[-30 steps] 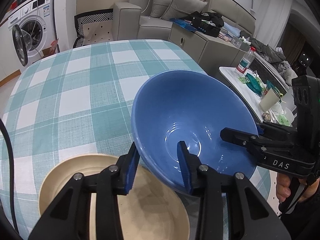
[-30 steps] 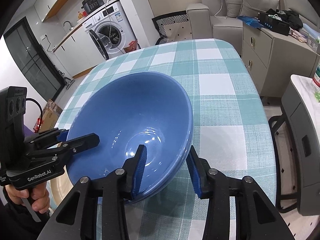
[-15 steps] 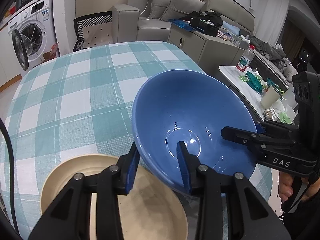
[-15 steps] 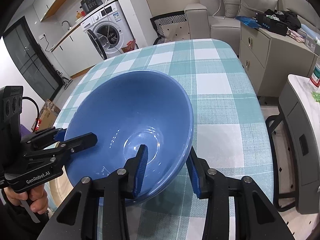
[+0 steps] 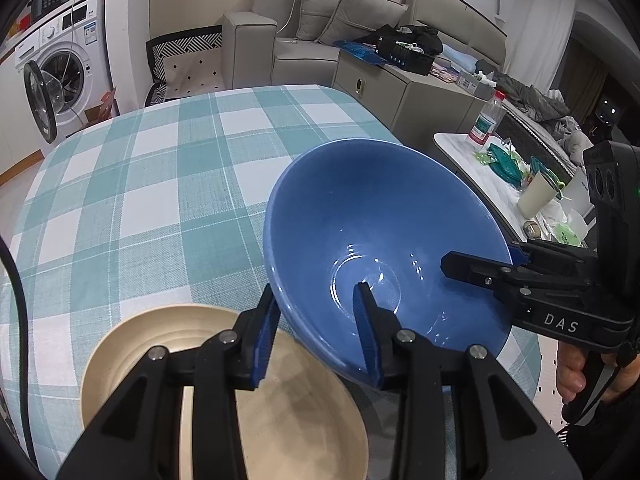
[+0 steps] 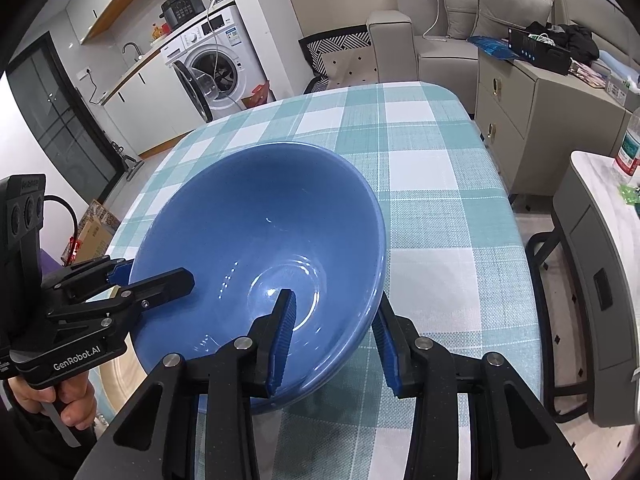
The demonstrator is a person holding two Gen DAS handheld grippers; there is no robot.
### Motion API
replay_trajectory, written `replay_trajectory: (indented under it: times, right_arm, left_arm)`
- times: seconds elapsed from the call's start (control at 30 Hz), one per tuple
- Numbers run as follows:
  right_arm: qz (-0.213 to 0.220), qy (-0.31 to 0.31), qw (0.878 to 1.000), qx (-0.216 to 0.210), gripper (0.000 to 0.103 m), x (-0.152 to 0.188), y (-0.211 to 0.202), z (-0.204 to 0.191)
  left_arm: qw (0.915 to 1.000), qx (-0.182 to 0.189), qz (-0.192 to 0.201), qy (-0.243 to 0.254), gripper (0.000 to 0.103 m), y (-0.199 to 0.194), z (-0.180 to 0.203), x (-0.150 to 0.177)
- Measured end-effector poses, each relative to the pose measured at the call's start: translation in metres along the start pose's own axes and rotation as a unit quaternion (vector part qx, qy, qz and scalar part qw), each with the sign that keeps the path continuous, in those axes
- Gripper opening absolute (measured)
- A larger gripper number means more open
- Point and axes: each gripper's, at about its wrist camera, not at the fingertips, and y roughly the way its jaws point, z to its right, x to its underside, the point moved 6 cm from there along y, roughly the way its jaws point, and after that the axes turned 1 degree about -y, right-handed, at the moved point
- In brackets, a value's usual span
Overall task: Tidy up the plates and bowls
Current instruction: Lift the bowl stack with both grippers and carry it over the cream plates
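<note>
Blue bowl [image 5: 384,240]: held tilted above the checked cloth [image 5: 140,208] of the counter, gripped on two opposite sides of its rim; the hollow is turned toward the near side.
Left claw [image 5: 316,332]: pinched on the bowl's left near rim, one blue pad inside the hollow and the other against the outer wall.
Right claw [image 6: 336,340]: pinched on the bowl's right near rim, one pad inside and one under the outer wall.
Left claw, as seen from the right wrist view [image 6: 160,280]: the upper finger is laid inside the bowl at its left edge; a hand [image 6: 60,400] is closed on the grip below.
Right claw, as seen from the left wrist view [image 5: 480,268]: the upper finger is reached over the right rim into the bowl.
Cream plate [image 5: 312,408]: set on the counter at the near left, partly overlapped by the raised bowl and by the left claw.
Side table [image 5: 460,152]: placed right of the counter, loaded with a bottle [image 5: 486,120] and a cup [image 5: 536,200].
Washing machine [image 6: 216,68]: placed far left, door open.
</note>
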Motion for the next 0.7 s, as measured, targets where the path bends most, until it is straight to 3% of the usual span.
replay_trajectory:
  times: [0.7]
  right_arm:
    - [0.025,-0.017,0.999,0.009,0.039,-0.006,-0.027,-0.014]
  left_arm:
    - [0.9995,0.003,0.032,0.004,0.036,-0.032,0.004,-0.004]
